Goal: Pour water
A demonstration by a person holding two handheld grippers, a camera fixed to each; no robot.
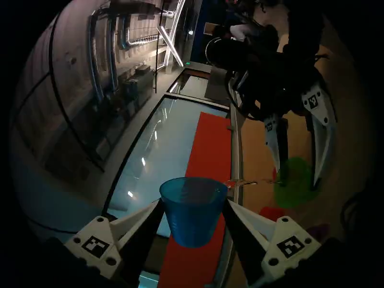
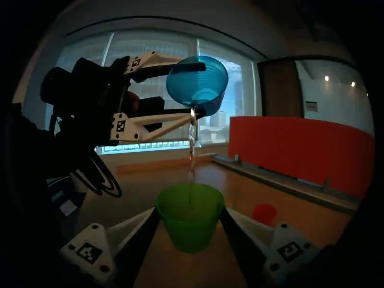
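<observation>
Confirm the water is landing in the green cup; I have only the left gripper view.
Observer: It is. In the right gripper view the stream falls from the blue cup straight down into the green cup.
Operator: Check the right tongs' grip.
Observer: The right tongs hold the green cup upright, one finger on each side.
Operator: Describe the blue cup's tilt.
Observer: It is tipped well over, its mouth facing the right camera, and the water leaves at its lowest lip.
</observation>
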